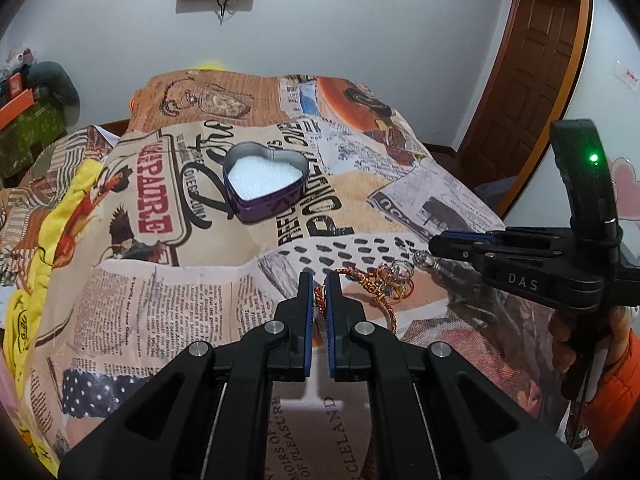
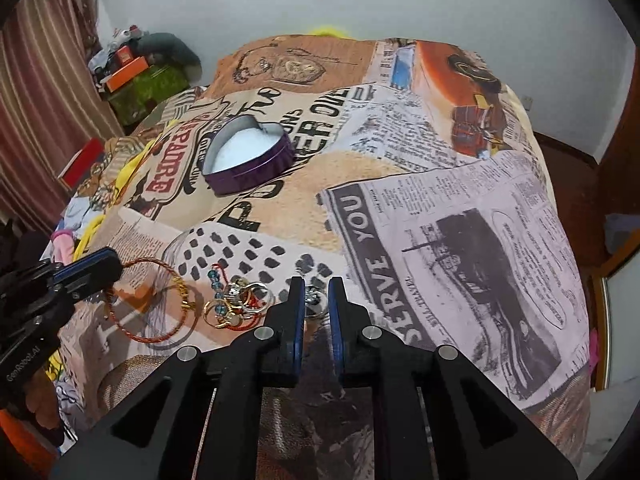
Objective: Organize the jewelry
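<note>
Jewelry (image 2: 236, 304) lies near the bedspread's (image 2: 460, 240) edge; left hand-held gripper (image 1: 320, 280) pinches a cord bracelet (image 1: 318, 300).

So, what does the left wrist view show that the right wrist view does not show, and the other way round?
Only the left wrist view: the brown wooden door, a green light on the right gripper's body, and an orange sleeve.
Only the right wrist view: the striped reddish curtain and the small silver ring between the right gripper fingers.
Both: the purple heart-shaped tin with white lining, the newspaper-print cloth, the pile of rings and beads, and the red-gold cord bracelet, which the left gripper pinches.
</note>
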The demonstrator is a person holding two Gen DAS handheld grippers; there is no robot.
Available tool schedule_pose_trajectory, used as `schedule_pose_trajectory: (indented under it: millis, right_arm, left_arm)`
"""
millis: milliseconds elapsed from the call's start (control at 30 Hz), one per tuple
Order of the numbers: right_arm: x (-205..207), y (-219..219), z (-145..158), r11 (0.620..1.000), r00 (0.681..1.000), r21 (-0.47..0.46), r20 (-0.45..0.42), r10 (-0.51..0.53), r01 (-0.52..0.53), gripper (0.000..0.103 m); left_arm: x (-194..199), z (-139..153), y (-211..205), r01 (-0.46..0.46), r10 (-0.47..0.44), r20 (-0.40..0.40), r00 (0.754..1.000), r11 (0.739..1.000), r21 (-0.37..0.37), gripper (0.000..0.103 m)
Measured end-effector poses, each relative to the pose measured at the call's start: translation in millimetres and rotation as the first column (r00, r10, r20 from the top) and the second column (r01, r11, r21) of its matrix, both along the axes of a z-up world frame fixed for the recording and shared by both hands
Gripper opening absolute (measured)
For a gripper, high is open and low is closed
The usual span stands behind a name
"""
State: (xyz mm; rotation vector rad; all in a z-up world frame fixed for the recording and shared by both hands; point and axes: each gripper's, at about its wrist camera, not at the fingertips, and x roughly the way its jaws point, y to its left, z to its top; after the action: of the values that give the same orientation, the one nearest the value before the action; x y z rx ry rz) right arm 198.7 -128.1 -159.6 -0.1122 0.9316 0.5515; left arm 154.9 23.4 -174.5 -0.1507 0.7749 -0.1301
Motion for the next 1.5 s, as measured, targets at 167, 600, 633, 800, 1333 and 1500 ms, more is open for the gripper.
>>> schedule_pose_trajectory:
  millis: [167,600,633,800,1333,1500]
  right_arm:
    - [3,7,-7,1.000,1.000,-0.014,-0.009,0.020,-0.021,0.010]
    - [3,6,-12,1.000,1.000,-0.010,-0.003,0.023,-0.023,0.009]
    - [2,4,-9,1.000,1.000,0.002,0.001,0.020,-0.020,0.009]
    - [-4,3,9,1.000,0.999,0.024,0.046,0.019,-0.020,0.009]
    - [-23,10,19,0.990,0.995,0.097,0.022,0.098,-0.099,0.009]
    - [-21,-3,0,0.992,0.997,0.118,-0.058,0.056,-0.049,0.009]
  left_arm:
    - [6,-9,1,0.001,-0.001,-0.020,1.000,1.000,-0.004,0.004]
    - [10,-13,2,0.000,0.000,-0.029,1.000,1.000,-0.006,0.004]
    - [9,-11,1,0.002,-0.002,-0.026,1.000,1.000,-0.003,0.004]
    - [6,-3,-1,0.004,-0.004,-0.007,1.000,1.000,0.005,0.004]
    - [-4,13,-5,0.006,-0.007,0.022,1.000,1.000,0.021,0.004]
    - [-5,11,-7,0.009,-0.009,0.014,1.000,1.000,0.026,0.004]
